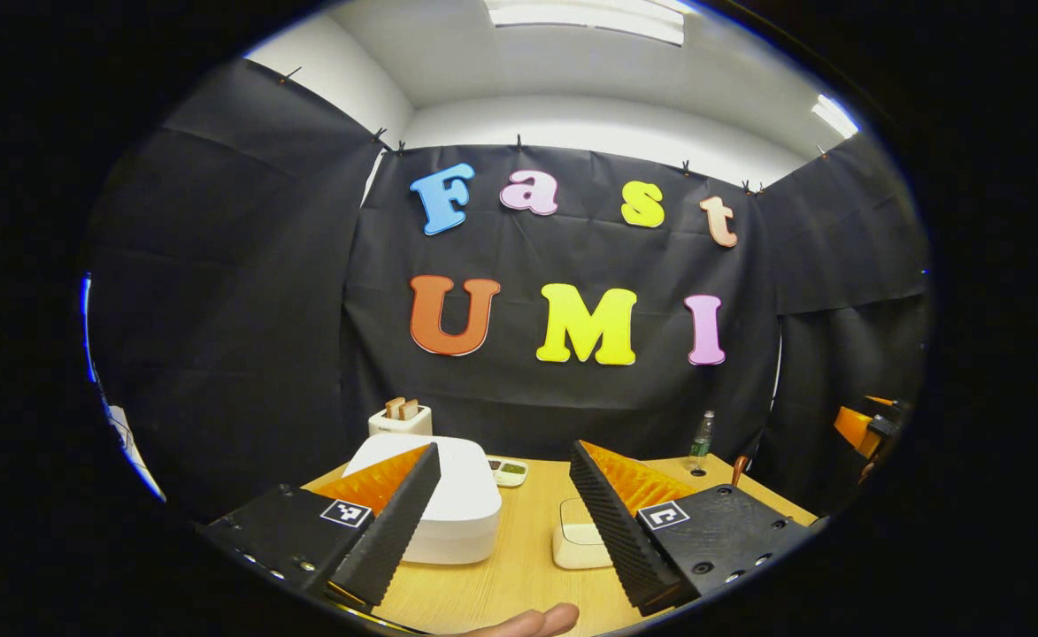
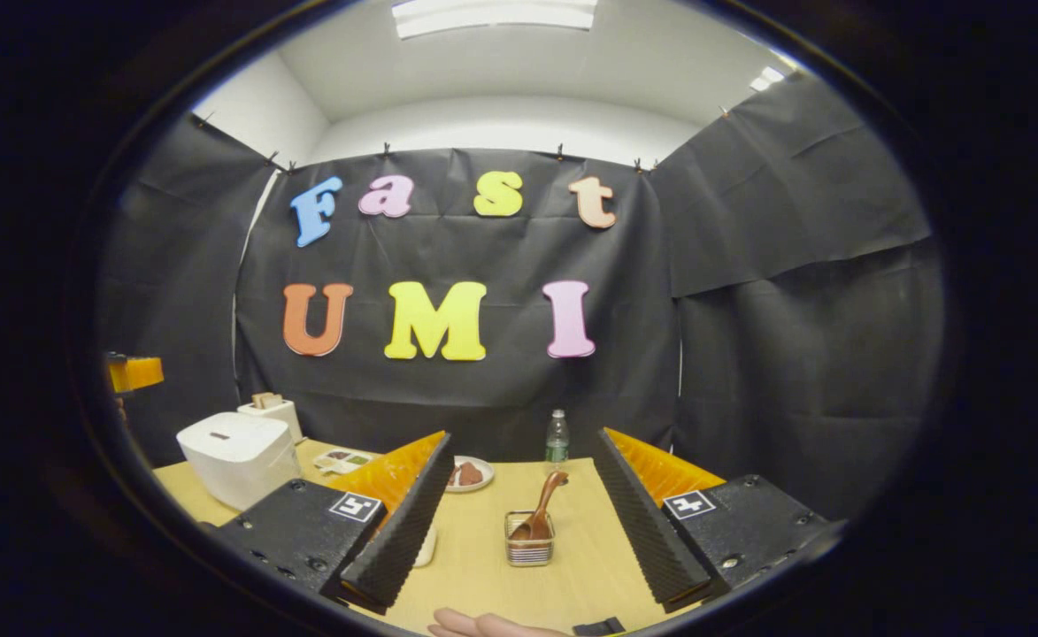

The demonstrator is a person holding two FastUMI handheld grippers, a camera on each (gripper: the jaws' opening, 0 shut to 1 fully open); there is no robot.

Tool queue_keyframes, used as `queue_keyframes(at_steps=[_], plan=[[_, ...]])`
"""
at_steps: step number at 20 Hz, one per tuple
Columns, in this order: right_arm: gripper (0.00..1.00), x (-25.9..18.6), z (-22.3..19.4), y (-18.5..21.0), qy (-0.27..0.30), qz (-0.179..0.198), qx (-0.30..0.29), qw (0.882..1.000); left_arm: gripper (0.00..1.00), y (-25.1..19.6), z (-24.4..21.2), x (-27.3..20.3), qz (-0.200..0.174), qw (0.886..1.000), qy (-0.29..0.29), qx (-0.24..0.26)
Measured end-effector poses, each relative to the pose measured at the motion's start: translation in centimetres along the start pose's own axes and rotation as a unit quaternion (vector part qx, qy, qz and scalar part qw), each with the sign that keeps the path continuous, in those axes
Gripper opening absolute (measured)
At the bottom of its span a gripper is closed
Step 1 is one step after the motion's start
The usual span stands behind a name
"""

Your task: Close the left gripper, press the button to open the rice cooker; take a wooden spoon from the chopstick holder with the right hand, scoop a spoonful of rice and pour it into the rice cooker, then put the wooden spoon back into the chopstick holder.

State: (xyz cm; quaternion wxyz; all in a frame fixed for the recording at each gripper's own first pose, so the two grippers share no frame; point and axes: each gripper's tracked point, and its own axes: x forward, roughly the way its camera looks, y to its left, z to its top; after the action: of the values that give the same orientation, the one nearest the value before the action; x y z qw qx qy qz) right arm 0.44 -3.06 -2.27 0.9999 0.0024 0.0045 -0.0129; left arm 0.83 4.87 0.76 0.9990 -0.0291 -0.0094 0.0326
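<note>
Clearly, both grippers are held above a wooden table (image 2: 483, 575) and neither one carries anything. In the left gripper view, the left gripper (image 1: 505, 531) has its two fingers wide apart, and between and behind them stands the white rice cooker (image 1: 461, 509) with its lid down; the left finger (image 1: 390, 531) covers part of its near side. Just to the right of the cooker, near the right finger, sits a small cream container (image 1: 579, 541) whose content I cannot tell. Behind the cooker there is a white toaster (image 1: 400, 418) with two slices of bread standing in it, and a small tray (image 1: 508, 471) with compartments lies near the cooker's back corner. A plastic bottle (image 1: 702, 440) stands upright at the far edge of the table, and the other gripper (image 1: 864, 425) shows at the right edge. In the right gripper view, the right gripper (image 2: 519, 557) also has its fingers spread apart. Between them, on the table, stands the chopstick holder (image 2: 529, 541), a small square basket, and the wooden spoon (image 2: 541, 511) rests in it with the bowl down inside. Its long axis is tilted, the handle pointing up and to the right, toward the bottle behind it. A small plate (image 2: 470, 475) with something dark on it lies farther back on the left, and the cooker stands at the left side of the table.
</note>
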Motion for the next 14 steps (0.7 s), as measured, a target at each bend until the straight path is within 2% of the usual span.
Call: queue_keyframes(at_steps=[4,6,10,11,12,13,14], plan=[[1.00,0.4,-0.4,-0.6,-0.006,-0.004,0.004,1.000,0.93,2.2,-1.1,2.0,0.008,1.000,0.021,-0.005],[1.00,0.6,-0.8,-0.6,-0.008,-0.002,0.005,1.000,0.84,3.3,-1.3,3.1,0.017,1.000,0.026,0.004],[0.98,1.2,-2.4,-0.7,-0.004,0.004,0.003,1.000,0.58,4.4,-2.7,5.7,0.021,0.998,0.052,0.027],[1.00,1.2,-2.9,-0.3,0.000,0.015,0.014,1.000,0.47,4.5,-3.4,6.2,0.018,0.997,0.065,0.030],[1.00,1.3,-3.1,-0.1,0.004,0.024,0.024,0.999,0.56,5.1,-3.9,6.7,0.024,0.996,0.075,0.032],[0.98,1.5,-3.4,-0.3,0.006,0.026,0.027,0.999,0.31,5.6,-4.2,7.2,0.033,0.996,0.080,0.034],[1.00,1.9,-3.9,-0.8,0.009,0.025,0.027,0.999,0.31,6.0,-4.5,7.8,0.040,0.995,0.084,0.039]])
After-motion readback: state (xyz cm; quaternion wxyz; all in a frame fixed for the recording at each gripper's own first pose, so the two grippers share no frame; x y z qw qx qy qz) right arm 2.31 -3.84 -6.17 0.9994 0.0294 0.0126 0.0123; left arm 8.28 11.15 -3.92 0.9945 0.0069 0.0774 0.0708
